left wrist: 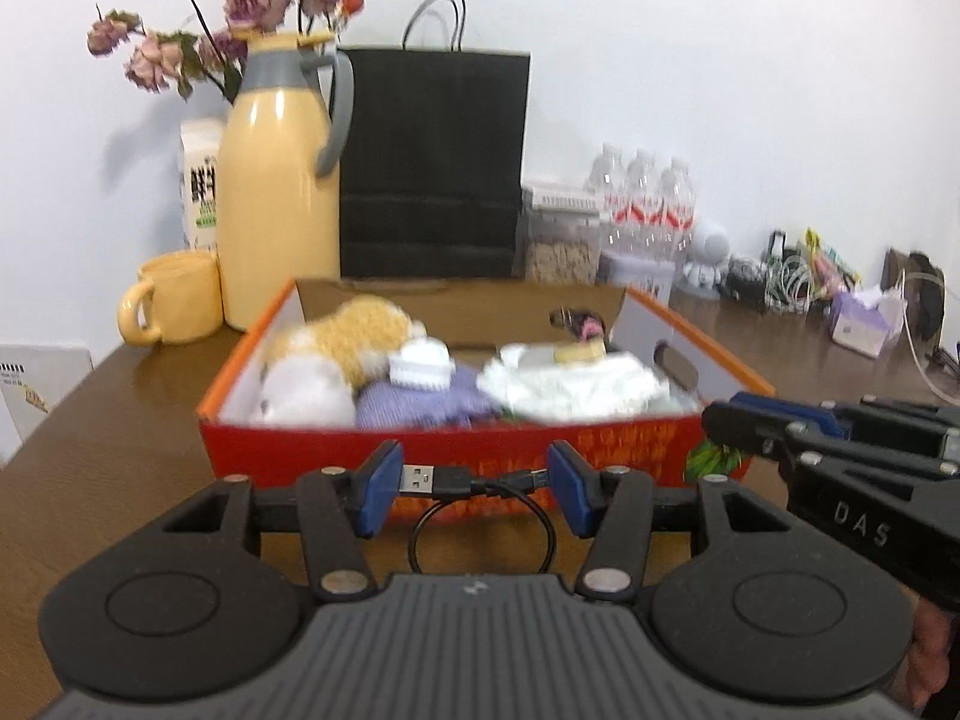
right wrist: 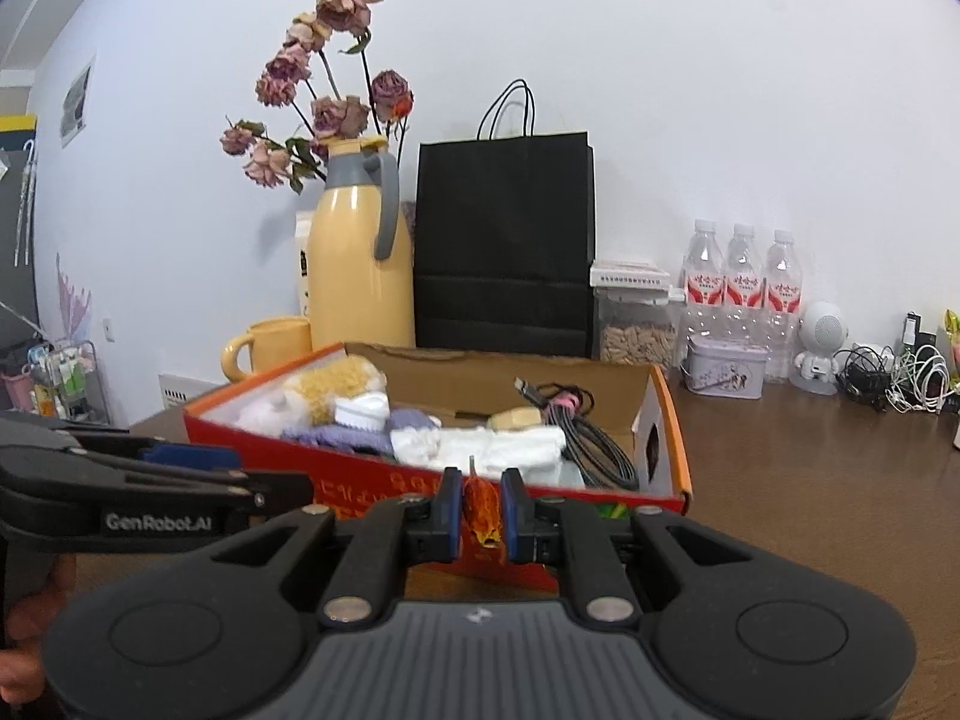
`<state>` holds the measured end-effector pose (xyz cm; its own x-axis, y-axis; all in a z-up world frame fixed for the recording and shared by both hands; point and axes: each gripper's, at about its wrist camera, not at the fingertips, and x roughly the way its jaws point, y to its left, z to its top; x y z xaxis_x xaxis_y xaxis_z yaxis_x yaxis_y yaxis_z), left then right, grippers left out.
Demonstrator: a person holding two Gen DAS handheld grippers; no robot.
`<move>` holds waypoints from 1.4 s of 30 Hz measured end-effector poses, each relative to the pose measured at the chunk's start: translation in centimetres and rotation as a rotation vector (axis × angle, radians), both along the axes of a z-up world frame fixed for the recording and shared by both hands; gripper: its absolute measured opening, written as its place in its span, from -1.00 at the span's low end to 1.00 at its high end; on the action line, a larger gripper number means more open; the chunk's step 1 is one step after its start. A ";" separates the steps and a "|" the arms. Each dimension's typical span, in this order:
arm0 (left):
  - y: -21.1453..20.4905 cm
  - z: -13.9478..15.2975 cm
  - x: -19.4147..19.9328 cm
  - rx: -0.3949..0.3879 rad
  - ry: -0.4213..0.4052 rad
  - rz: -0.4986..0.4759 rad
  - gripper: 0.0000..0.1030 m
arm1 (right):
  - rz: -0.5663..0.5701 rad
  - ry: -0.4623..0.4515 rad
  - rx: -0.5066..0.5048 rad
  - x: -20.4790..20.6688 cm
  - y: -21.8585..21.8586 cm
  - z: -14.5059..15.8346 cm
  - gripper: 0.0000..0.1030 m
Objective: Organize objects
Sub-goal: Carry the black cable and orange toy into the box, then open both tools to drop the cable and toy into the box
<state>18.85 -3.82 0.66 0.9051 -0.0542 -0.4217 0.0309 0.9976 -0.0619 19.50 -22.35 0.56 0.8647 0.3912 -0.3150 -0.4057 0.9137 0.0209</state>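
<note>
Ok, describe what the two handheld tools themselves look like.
Both match: the left tool and right tool have black linkage arms, blue finger pads, silver pivot pins and a grey ribbed body. The side views show white lettering: "DAS" on the right, "GenRobot.AI" on the left.

The box (right wrist: pixel 420 480) stands on the table (right wrist: pixel 810 480). In it, the plush toy (right wrist: pixel 336 387) lies at the left and the coiled cable (right wrist: pixel 591 438) at the right. Behind it stand the mug (right wrist: pixel 270 345), jug (right wrist: pixel 360 258) and paper bag (right wrist: pixel 504 240); the bottles (right wrist: pixel 744 282) stand further right.
</note>
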 end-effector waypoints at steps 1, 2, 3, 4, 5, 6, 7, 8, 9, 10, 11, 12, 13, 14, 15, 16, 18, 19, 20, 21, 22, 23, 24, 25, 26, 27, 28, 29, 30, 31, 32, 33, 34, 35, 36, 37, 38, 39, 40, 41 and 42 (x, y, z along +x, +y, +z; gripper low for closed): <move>0.2 0.4 0.1 0.000 -0.011 0.002 0.06 | 0.004 0.000 0.005 0.2 0.2 0.3 -0.76; 0.4 0.8 0.3 0.001 -0.023 0.006 0.06 | 0.009 -0.002 0.009 0.3 0.3 0.6 -0.76; 0.5 1.2 0.4 0.002 -0.033 0.010 0.06 | 0.012 -0.006 0.009 0.5 0.6 0.8 -0.76; 0.8 1.6 0.6 0.001 -0.043 0.013 0.06 | 0.014 -0.011 0.007 0.7 0.8 1.1 -0.76; 0.9 2.0 0.8 -0.001 -0.053 0.016 0.06 | 0.018 -0.018 0.005 0.9 1.1 1.4 -0.76; 1.1 2.3 1.0 -0.003 -0.063 0.019 0.06 | 0.021 -0.023 0.003 1.1 1.4 1.7 -0.76; 1.3 2.7 1.3 -0.004 -0.072 0.020 0.06 | 0.024 -0.027 0.002 1.5 1.7 2.0 -0.76; 1.4 3.0 1.6 -0.005 -0.080 0.023 0.06 | 0.026 -0.029 0.001 1.8 2.0 2.3 -0.76; 1.5 3.2 1.8 -0.006 -0.085 0.026 0.06 | 0.028 -0.033 -0.001 2.2 2.3 2.5 -0.76; 1.6 3.4 2.2 -0.007 -0.090 0.028 0.06 | 0.028 -0.037 -0.004 2.6 2.6 2.8 -0.76; 1.8 3.5 2.6 -0.008 -0.094 0.031 0.06 | 0.028 -0.039 -0.004 3.0 3.0 3.0 -0.76; 1.8 3.6 3.0 -0.009 -0.096 0.033 0.06 | 0.030 -0.039 -0.003 3.5 3.3 3.1 -0.76; 2.0 3.7 3.5 -0.010 -0.098 0.035 0.06 | 0.031 -0.039 -0.002 3.9 3.5 3.3 -0.76; 2.1 3.8 3.9 -0.012 -0.099 0.037 0.06 | 0.031 -0.039 -0.003 4.4 3.9 3.4 -0.76; 2.2 3.8 4.4 -0.013 -0.099 0.040 0.06 | 0.031 -0.038 -0.005 4.9 4.2 3.5 -0.76; 2.2 3.8 4.9 -0.014 -0.099 0.043 0.06 | 0.030 -0.037 -0.008 5.4 4.5 3.5 -0.76; 2.4 3.8 6.0 -0.018 -0.098 0.050 0.06 | 0.028 -0.035 -0.013 6.5 5.1 3.6 -0.76; 2.5 3.8 6.5 -0.021 -0.098 0.053 0.06 | 0.026 -0.032 -0.014 7.1 5.3 3.5 -0.76; 2.6 3.7 7.0 -0.023 -0.101 0.065 0.06 | 0.024 -0.026 -0.013 7.7 5.6 3.4 -0.76; 2.8 3.6 7.5 -0.028 -0.104 0.074 0.06 | 0.018 -0.019 -0.009 8.3 5.8 3.3 -0.76; 3.0 3.5 8.0 -0.037 -0.104 0.084 0.06 | 0.014 -0.011 -0.004 8.9 6.0 3.2 -0.76; 3.2 3.3 8.6 -0.048 -0.098 0.093 0.06 | 0.011 -0.002 0.002 9.5 6.2 3.0 -0.76; 3.4 3.2 9.1 -0.054 -0.092 0.096 0.06 | 0.006 0.005 0.004 10.1 6.4 2.8 -0.76; 3.6 3.0 9.5 -0.057 -0.085 0.099 0.06 | 0.002 0.013 0.006 10.6 6.5 2.5 -0.76; 3.7 2.7 9.9 -0.056 -0.078 0.103 0.06 | -0.001 0.023 0.008 11.1 6.6 2.2 -0.76; 3.8 2.4 10.2 -0.052 -0.069 0.104 0.06 | -0.003 0.031 0.009 11.5 6.6 1.9 -0.76; 3.8 2.1 10.5 -0.048 -0.059 0.101 0.06 | -0.006 0.039 0.006 11.8 6.6 1.5 -0.76; 4.0 1.9 10.7 -0.046 -0.052 0.102 0.06 | -0.006 0.049 0.003 12.1 6.6 1.2 -0.76; 4.0 1.7 10.8 -0.046 -0.044 0.103 0.06 | -0.008 0.058 0.003 12.3 6.5 1.0 -0.76; 4.1 1.5 10.9 -0.047 -0.038 0.103 0.05 | -0.010 0.065 0.004 12.5 6.5 0.8 -0.76; 4.1 1.4 10.9 -0.046 -0.034 0.102 -0.02 | -0.011 0.070 0.004 12.6 6.4 0.6 -0.76; 4.1 1.4 10.9 -0.045 -0.033 0.102 -0.02 | -0.012 0.073 0.002 12.6 6.4 0.5 -0.76; 4.1 1.4 10.8 -0.044 -0.036 0.104 -0.03 | -0.013 0.075 -0.001 12.7 6.4 0.4 -0.76; 4.1 1.5 10.7 -0.041 -0.040 0.104 -0.04 | -0.014 0.076 -0.004 12.7 6.4 0.3 -0.76; 4.1 1.5 10.6 -0.040 -0.044 0.103 -0.04 | -0.015 0.075 -0.005 12.6 6.4 0.3 -0.76; 4.0 1.6 10.5 -0.037 -0.050 0.102 -0.04 | -0.014 0.074 -0.007 12.6 6.4 0.3 -0.75; 3.9 1.6 10.3 -0.033 -0.055 0.101 -0.03 | -0.014 0.073 -0.008 12.6 6.4 0.2 -0.75; 3.9 1.7 10.2 -0.029 -0.059 0.101 0.03 | -0.013 0.075 -0.010 12.6 6.4 0.2 -0.74; 3.8 1.7 10.2 -0.026 -0.061 0.102 0.10 | -0.015 0.076 -0.011 12.5 6.4 0.2 -0.74; 3.9 1.8 10.1 -0.024 -0.064 0.106 0.33 | -0.020 0.077 -0.011 12.5 6.3 0.2 -0.73; 3.9 1.8 9.9 -0.022 -0.071 0.111 0.58 | -0.023 0.082 -0.012 12.4 6.2 0.1 -0.56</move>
